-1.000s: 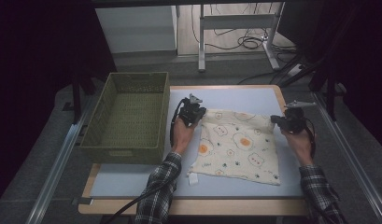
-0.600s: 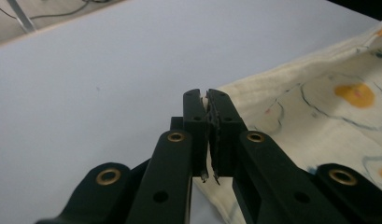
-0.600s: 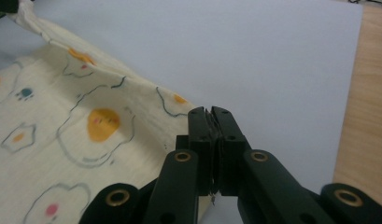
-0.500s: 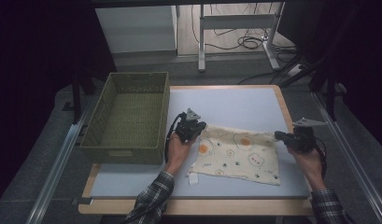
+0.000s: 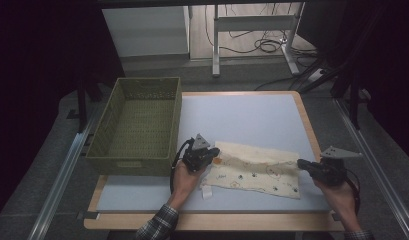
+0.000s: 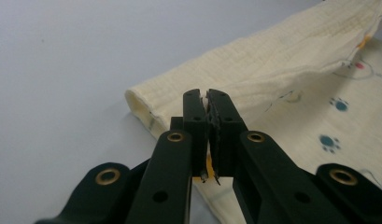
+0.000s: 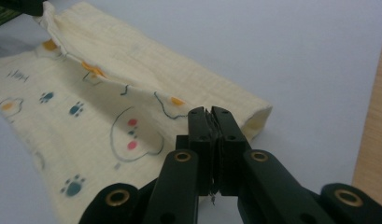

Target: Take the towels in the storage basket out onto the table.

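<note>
A: Currently pinched: far cloth point(image 5: 257, 167) edge, folded toward near side, one corner between left gripper point(image 6: 208, 100) jaws, other in right gripper point(image 7: 211, 114).

B: Soft, light, limp; grip corners only, keep taut.

A pale blue table top point(image 5: 252, 112) with a wooden edge stands on a grey floor point(image 5: 52, 165), between two metal rails point(image 5: 62, 175). Behind it there is a white cabinet point(image 5: 147, 30) and a light metal frame point(image 5: 252, 25), with black cables point(image 5: 264, 46) lying on a wooden floor. The sides of the room are dark.
</note>
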Motion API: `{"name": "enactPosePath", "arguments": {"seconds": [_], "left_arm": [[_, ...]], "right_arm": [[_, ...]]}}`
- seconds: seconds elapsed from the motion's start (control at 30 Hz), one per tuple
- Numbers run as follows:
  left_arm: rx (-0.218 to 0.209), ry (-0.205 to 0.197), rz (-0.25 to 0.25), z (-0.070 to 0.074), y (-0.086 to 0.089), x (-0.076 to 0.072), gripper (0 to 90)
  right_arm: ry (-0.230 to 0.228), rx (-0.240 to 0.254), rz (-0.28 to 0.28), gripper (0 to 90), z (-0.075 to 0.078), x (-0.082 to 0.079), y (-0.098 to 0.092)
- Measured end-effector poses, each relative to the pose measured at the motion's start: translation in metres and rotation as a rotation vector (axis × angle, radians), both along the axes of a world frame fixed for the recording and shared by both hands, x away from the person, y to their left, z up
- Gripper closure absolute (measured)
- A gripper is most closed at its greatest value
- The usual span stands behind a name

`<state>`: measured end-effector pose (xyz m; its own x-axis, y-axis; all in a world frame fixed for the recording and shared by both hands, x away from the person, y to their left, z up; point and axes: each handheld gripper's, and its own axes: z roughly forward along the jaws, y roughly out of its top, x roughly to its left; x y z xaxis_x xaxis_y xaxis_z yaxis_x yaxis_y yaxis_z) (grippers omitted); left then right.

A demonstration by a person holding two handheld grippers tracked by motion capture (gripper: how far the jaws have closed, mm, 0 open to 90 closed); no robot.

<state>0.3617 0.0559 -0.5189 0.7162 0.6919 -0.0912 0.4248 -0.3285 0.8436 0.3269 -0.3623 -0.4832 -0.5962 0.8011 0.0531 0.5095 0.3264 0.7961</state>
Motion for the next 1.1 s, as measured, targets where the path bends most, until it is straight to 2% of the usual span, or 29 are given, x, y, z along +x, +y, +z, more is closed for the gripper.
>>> {"name": "enactPosePath", "arguments": {"seconds": [0.3,0.37,0.5,0.73,0.83,0.93,1.1], "left_arm": [[-0.033,-0.011,-0.028,-0.003,0.008,-0.032,86.7],[-0.024,-0.012,-0.031,-0.005,0.008,-0.036,86.6],[-0.031,-0.005,-0.029,-0.01,0.01,-0.041,86.6],[-0.027,0.025,-0.049,-0.018,0.014,-0.051,85.9],[-0.024,0.039,-0.072,-0.02,0.016,-0.056,84.0],[-0.014,0.041,-0.077,-0.019,0.02,-0.062,77.0],[-0.042,0.031,-0.068,-0.011,0.03,-0.069,69.7]], "right_arm": [[-0.001,-0.029,0.037,87.4,-0.005,-0.026,0.005],[0.007,-0.032,0.039,87.3,-0.008,-0.029,0.005],[0.023,-0.027,0.044,87.3,-0.014,-0.032,0.005],[0.044,-0.012,0.062,87.0,-0.024,-0.044,0.005],[0.046,0.001,0.068,86.6,-0.026,-0.049,0.004],[0.05,0.016,0.082,82.9,-0.026,-0.059,0.001],[0.033,0.033,0.076,78.6,-0.018,-0.068,-0.006]]}}
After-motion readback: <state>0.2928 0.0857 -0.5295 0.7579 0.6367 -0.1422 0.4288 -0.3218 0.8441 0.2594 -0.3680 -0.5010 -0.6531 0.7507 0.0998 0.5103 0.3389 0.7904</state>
